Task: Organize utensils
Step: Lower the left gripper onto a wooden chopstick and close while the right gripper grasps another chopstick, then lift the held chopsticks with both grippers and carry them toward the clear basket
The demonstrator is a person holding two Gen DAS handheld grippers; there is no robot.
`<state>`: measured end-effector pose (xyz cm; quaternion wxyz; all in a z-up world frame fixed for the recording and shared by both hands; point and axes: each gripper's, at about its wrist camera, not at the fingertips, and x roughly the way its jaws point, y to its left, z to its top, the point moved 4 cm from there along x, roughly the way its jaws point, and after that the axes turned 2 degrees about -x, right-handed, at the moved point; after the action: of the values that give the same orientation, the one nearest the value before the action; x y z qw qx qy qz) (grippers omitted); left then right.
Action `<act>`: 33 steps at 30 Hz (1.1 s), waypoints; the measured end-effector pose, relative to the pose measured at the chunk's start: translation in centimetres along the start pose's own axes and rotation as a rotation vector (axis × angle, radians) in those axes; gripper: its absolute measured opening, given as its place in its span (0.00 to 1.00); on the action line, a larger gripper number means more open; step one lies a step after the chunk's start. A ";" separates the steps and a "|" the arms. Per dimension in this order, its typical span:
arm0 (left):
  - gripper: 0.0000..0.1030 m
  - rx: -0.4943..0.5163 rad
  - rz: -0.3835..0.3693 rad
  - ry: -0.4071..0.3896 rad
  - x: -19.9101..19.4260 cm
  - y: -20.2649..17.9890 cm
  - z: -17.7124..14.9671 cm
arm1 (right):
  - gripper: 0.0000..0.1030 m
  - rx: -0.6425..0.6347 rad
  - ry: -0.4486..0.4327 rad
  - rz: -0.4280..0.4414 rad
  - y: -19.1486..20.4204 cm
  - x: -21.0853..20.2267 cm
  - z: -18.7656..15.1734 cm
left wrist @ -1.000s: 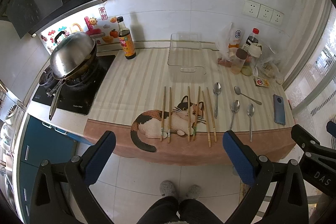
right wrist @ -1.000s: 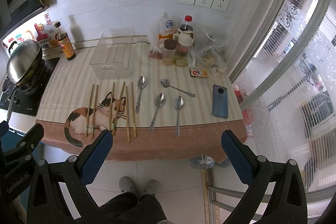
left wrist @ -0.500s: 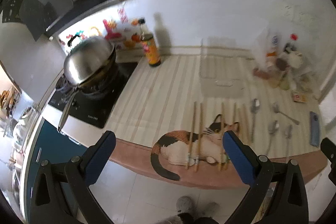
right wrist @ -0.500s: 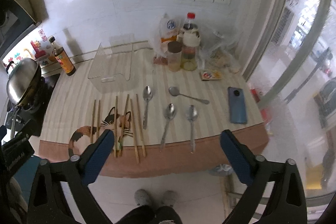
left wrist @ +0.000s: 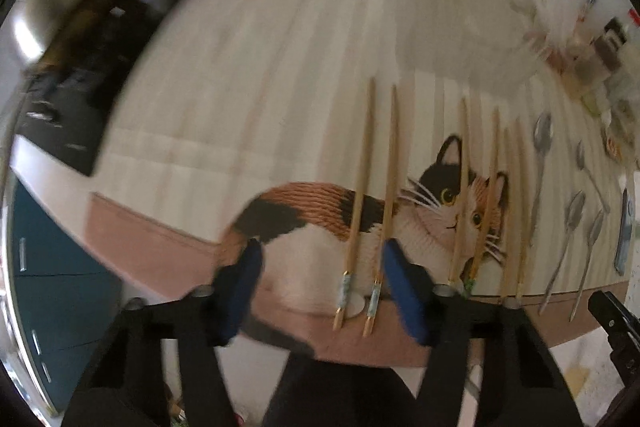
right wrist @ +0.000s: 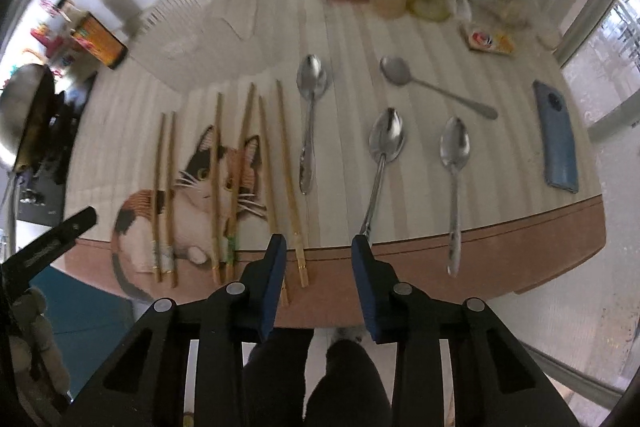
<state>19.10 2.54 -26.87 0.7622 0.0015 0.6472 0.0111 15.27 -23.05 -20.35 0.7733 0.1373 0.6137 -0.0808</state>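
Chopsticks [left wrist: 362, 203] overhang the desk [left wrist: 240, 75]; nudged by my open left gripper [left wrist: 320, 283], they'd drop. Right gripper [right wrist: 319, 259] open too.

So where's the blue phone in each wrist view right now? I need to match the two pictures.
Left wrist view: the blue phone is a thin sliver at the far right edge, just beyond the spoons.
Right wrist view: it lies flat at right of centre, right of the rightmost spoon.
Shared landmark: the calico cat print under the chopsticks, left of the phone in both.
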 end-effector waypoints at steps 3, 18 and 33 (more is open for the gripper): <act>0.51 0.047 -0.018 0.063 3.3 -0.7 0.9 | 0.34 0.028 0.051 0.005 0.2 1.8 0.4; 0.04 0.075 -0.041 0.118 6.3 2.7 2.9 | 0.35 0.009 0.173 0.078 10.2 9.6 5.9; 0.26 0.131 -0.094 0.119 6.3 4.9 7.8 | 0.07 -0.124 0.272 -0.120 14.2 13.0 4.7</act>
<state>27.74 7.65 -31.74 0.7202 0.0203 0.6902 -0.0673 26.81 -10.47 -30.38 0.6838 0.0618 0.7237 -0.0695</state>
